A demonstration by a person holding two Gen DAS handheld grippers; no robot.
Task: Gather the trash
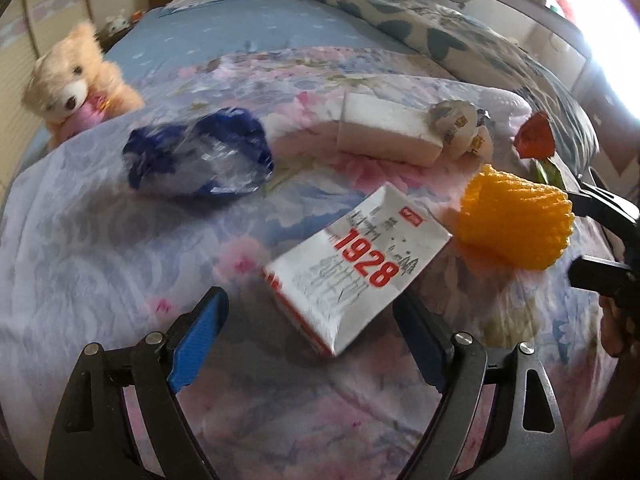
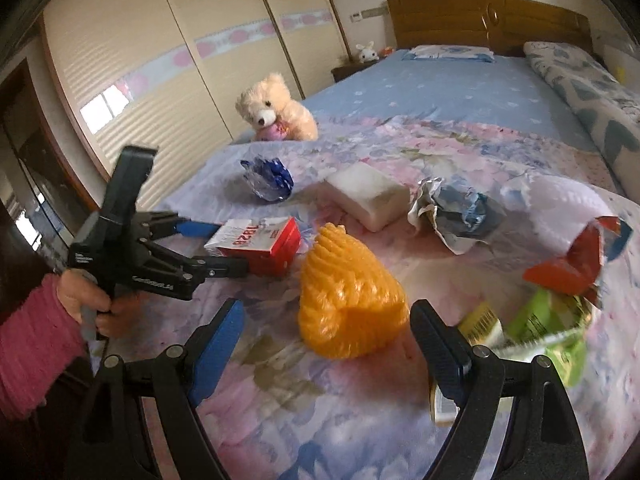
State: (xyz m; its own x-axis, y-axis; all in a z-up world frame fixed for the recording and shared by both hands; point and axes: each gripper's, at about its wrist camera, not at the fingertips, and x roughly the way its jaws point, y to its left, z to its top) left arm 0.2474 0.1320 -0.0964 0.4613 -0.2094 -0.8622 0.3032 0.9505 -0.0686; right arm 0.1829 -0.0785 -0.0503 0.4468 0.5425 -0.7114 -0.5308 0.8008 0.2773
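**Both grippers lined up on their first pieces of litter**

On the flowered quilt [image 2: 360, 420] at the foot of the bed, the trash lies scattered and nothing looks lifted yet — I'd judge this the approach step, with both grasps about to be made.

Low in the left wrist view, the left gripper [image 1: 310, 316] has its fingers spread wide to either side of the white carton marked 1928 [image 1: 356, 264]. In the right wrist view the same gripper reaches in from the left of the frame, its tips at the carton's near end; whether they touch it I cannot tell.

The right gripper [image 2: 326, 332] also has its fingers spread, and the orange foam net [image 2: 348, 296] sits at centre frame just ahead of them, not yet between the pads.

Further up the frame lie a blue-and-clear plastic wrapper [image 2: 268, 178], a white foam block [image 2: 366, 194] and a crumpled blue-and-white wrapper [image 2: 460, 212]; at the right edge, red and green packets [image 2: 560, 300].

Next, as I read it: each gripper needs to ease forward and close. The net looks soft and will squash, so it wants a deep bite; the carton lies at an angle — the fingers should square to its narrow sides first. No bin shows in either view.
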